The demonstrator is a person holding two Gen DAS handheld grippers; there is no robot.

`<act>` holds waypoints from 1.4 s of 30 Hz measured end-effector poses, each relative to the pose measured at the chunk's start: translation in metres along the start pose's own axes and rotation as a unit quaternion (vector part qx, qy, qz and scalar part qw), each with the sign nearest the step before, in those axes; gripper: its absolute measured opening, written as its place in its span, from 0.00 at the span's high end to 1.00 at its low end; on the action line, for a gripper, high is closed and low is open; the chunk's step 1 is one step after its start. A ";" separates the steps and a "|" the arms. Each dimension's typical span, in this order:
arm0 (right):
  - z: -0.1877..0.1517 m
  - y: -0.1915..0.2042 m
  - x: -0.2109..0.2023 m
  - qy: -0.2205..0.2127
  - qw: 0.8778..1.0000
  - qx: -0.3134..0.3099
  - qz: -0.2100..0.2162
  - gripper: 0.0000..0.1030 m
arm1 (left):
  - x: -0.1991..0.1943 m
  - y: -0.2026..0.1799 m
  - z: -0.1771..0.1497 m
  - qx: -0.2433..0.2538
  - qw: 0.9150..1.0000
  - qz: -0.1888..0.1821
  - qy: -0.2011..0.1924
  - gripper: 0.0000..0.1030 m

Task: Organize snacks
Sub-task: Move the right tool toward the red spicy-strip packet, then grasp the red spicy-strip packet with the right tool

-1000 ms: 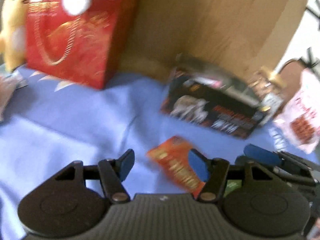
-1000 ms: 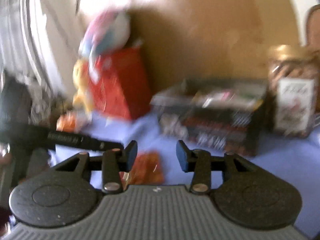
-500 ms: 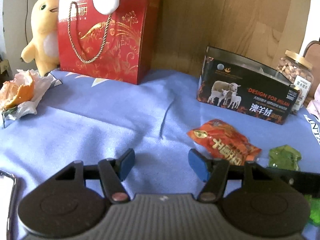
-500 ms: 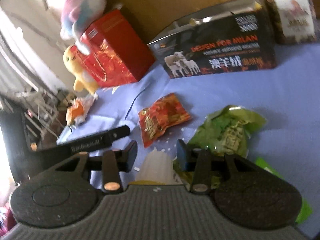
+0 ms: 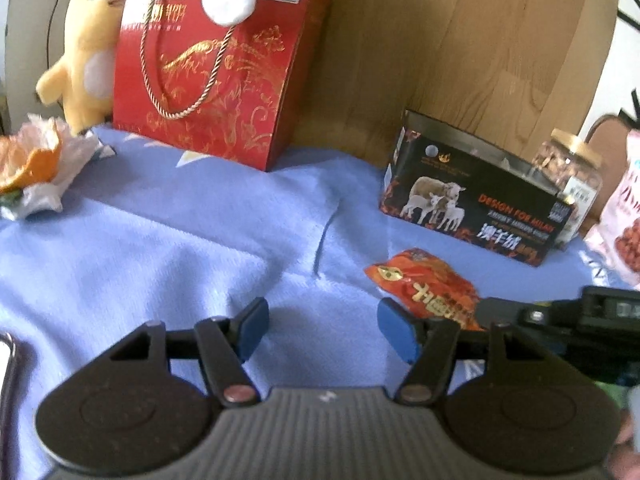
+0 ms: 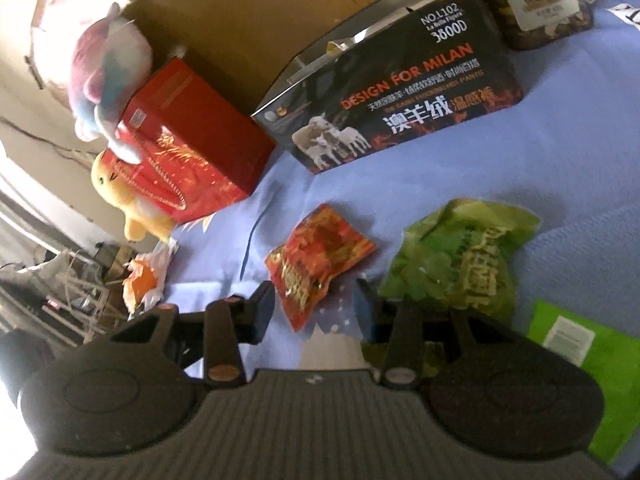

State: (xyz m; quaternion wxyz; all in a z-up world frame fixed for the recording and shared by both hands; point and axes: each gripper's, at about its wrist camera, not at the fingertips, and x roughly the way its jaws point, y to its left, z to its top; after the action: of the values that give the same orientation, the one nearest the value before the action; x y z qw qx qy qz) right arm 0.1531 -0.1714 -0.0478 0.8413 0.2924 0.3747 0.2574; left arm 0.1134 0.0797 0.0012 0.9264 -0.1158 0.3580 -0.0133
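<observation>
Red snack packet (image 6: pixel 318 258): lies flat on the blue cloth (image 5: pixel 160 248), just ahead of my right gripper (image 6: pixel 314 314), long axis slanting away to the right.
Nearer hand: right; from my left gripper (image 5: pixel 322 330) the packet (image 5: pixel 426 284) sits past the right finger.
Fingers: both pairs released, nothing between them.
Green packet (image 6: pixel 464 256): just beyond my right finger.
Black open box (image 6: pixel 392 108): farther ahead.
Change: the right view has rolled from level to tilted and now looks down on both packets; my left has eased forward.
</observation>
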 end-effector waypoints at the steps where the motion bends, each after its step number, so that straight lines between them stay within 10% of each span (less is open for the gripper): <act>1: 0.000 0.002 0.002 -0.003 1.000 -0.001 -0.005 0.55 | -0.001 0.002 0.001 -0.007 1.000 -0.008 0.003 0.40; 13: -0.001 0.025 0.021 -0.007 0.999 -0.035 -0.033 0.57 | -0.014 0.010 0.001 -0.035 0.998 -0.053 0.001 0.38; 16: -0.003 0.029 0.028 0.003 0.998 -0.047 -0.043 0.83 | -0.014 0.011 0.002 -0.035 0.998 -0.047 -0.008 0.38; 23: -0.006 0.032 0.023 -0.006 0.997 -0.065 -0.047 0.95 | -0.015 0.010 0.001 -0.021 0.999 -0.012 -0.022 0.38; 42: -0.051 0.057 -0.050 -0.079 0.959 -0.254 -0.094 0.96 | -0.011 0.003 -0.001 0.017 0.998 0.048 -0.041 0.38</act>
State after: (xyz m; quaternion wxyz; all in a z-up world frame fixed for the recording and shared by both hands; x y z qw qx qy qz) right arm 0.0717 -0.1491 -0.0127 0.9353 0.0519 0.2548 0.2400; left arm 0.1041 0.0835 0.0071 0.9419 -0.0830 0.3242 0.0299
